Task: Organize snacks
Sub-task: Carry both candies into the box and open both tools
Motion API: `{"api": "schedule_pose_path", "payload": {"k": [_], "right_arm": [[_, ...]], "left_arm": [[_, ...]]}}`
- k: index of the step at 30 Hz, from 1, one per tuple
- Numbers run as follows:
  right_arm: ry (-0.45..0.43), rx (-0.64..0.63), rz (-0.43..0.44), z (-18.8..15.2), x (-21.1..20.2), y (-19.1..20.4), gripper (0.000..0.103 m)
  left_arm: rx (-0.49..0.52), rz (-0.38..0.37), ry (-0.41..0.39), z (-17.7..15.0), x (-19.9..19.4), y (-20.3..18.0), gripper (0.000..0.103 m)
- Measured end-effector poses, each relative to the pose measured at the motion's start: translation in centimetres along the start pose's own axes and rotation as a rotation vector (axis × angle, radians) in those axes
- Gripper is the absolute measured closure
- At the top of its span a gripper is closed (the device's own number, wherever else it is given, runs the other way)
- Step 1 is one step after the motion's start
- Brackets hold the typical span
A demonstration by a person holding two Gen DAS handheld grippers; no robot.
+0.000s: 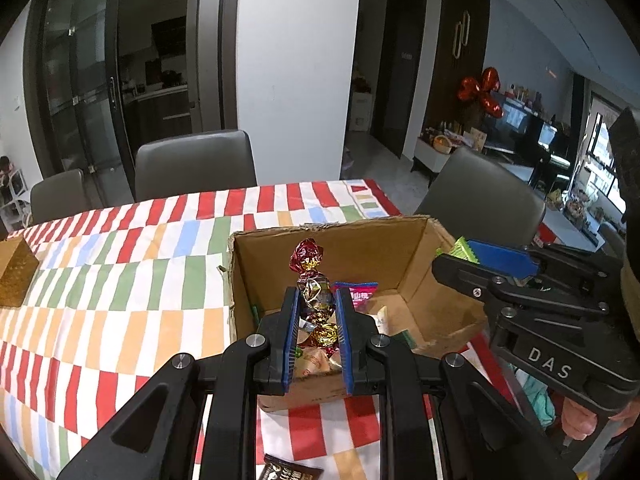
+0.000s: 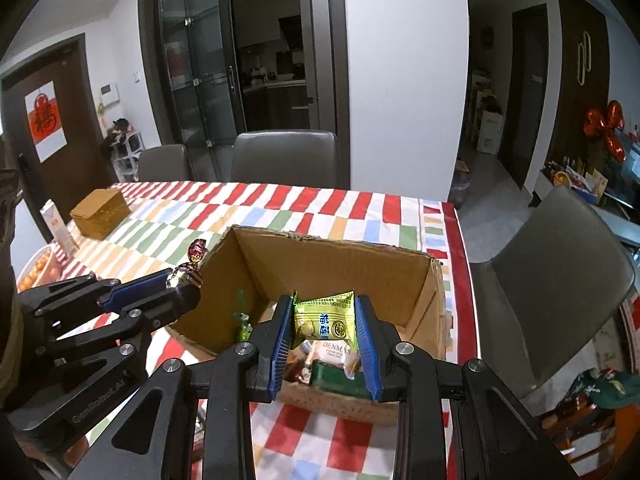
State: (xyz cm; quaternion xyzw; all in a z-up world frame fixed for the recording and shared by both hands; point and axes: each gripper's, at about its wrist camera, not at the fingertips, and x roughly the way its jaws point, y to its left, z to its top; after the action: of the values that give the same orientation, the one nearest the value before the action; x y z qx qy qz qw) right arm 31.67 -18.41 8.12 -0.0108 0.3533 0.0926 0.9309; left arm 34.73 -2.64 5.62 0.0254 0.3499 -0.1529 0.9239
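An open cardboard box (image 1: 404, 256) sits on the striped tablecloth and holds several snack packets; it also shows in the right wrist view (image 2: 352, 268). My left gripper (image 1: 316, 300) is shut on a red-and-gold foil-wrapped candy (image 1: 312, 276), held above the box's near side. The candy's twisted top sticks up past the fingertips. My right gripper (image 2: 324, 312) is shut on a yellow-green snack packet (image 2: 326, 318) above the box's interior. Each gripper shows in the other's view: the right gripper (image 1: 480, 260) at the box's right wall, the left gripper (image 2: 172, 284) at its left wall.
A golden-brown box (image 2: 100, 210) stands at the table's far left, with a white carton (image 2: 56, 226) near it. Grey chairs (image 2: 286, 158) stand behind the table and at its right (image 2: 556, 284). A dark snack packet (image 1: 288, 470) lies at the table's near edge.
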Motion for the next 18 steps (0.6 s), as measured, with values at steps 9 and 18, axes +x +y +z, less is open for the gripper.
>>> {"api": "schedule_pose_path", "payload": {"k": [9, 18], "right_arm": [[0.033, -0.006, -0.055, 0.2, 1.2, -0.4, 0.055], [0.018, 0.009, -0.087, -2.2, -1.5, -0.1, 0.038]], "left_arm": [[0.012, 0.065, 0.021, -0.7, 0.3, 0.7, 0.056], [0.020, 0.110, 0.014, -3.1, -3.4, 0.4, 0.043]]}}
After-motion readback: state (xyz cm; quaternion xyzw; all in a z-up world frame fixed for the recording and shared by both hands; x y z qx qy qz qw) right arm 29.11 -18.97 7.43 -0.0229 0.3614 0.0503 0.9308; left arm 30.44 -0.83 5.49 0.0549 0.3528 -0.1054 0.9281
